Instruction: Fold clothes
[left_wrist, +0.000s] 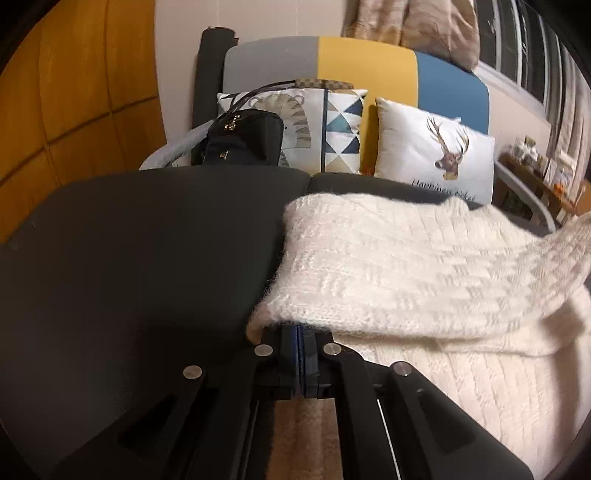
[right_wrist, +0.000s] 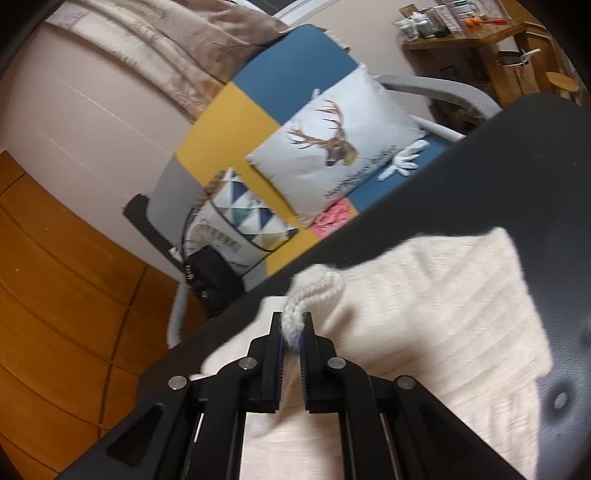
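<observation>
a cream chunky-knit sweater (left_wrist: 406, 266) lies on a dark matte black table surface (left_wrist: 147, 240), one part of it folded over the rest. the left gripper (left_wrist: 303, 332) has its jaws pressed together on a lifted edge of the knit. the right gripper (right_wrist: 293, 332) pinches a thick bunched fold of the same sweater between its blue-lined pads (right_wrist: 281, 350). behind the table stands a sofa in grey, yellow and blue panels (left_wrist: 365, 66) with a white deer-print cushion (left_wrist: 436, 155), a triangle-patterned cushion (left_wrist: 332, 129) and a small black bag (left_wrist: 243, 140).
</observation>
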